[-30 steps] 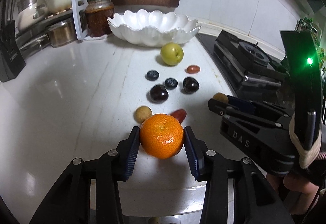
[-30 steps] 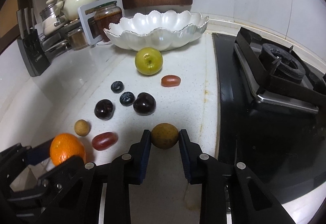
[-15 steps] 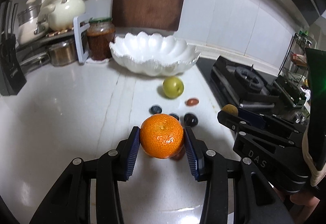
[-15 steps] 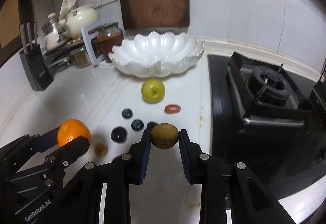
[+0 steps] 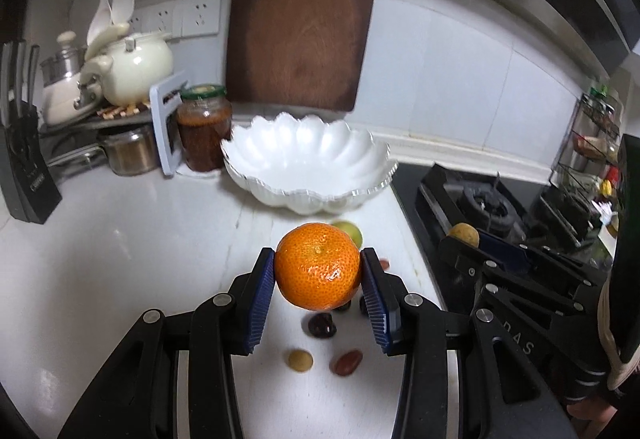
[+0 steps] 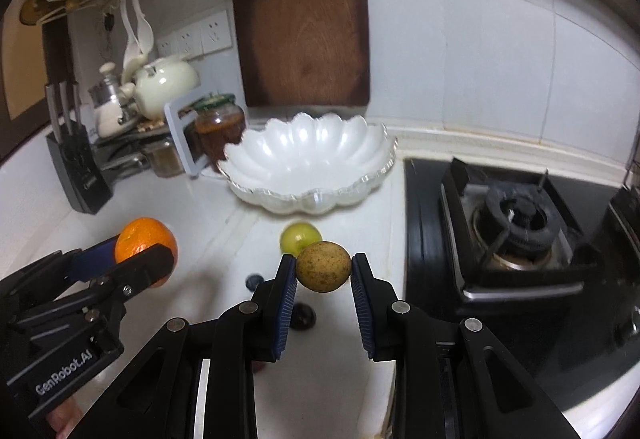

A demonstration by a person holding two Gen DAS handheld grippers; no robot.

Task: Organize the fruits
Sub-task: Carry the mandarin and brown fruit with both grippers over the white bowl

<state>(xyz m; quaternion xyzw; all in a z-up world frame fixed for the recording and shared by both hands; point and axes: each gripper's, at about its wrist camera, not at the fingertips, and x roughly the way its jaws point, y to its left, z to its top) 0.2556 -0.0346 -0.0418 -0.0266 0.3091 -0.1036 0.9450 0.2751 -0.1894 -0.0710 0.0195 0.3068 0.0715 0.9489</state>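
Note:
My left gripper (image 5: 318, 271) is shut on an orange mandarin (image 5: 318, 266), held above the white counter. Beside it, my right gripper (image 6: 323, 268) is shut on a small brown round fruit (image 6: 323, 266), also lifted. The white scalloped bowl (image 5: 308, 163) stands beyond both, empty as far as I see. On the counter below lie a green apple (image 6: 300, 235), dark plums (image 5: 320, 324), a small tan fruit (image 5: 300, 360) and a red oblong fruit (image 5: 347, 362). The right gripper with its fruit (image 5: 464, 234) shows at the right of the left wrist view.
A gas stove (image 6: 516, 223) fills the counter's right side. A sauce jar (image 5: 204, 127), a white rack, pots, a teapot (image 5: 136, 67) and a knife block (image 5: 24, 175) line the back left. A wooden cutting board (image 5: 300, 19) leans on the wall behind the bowl.
Both grippers have risen with their fruits, so the loose fruits now sit lower and partly hidden behind them, and the bowl and wall fill more of each view.

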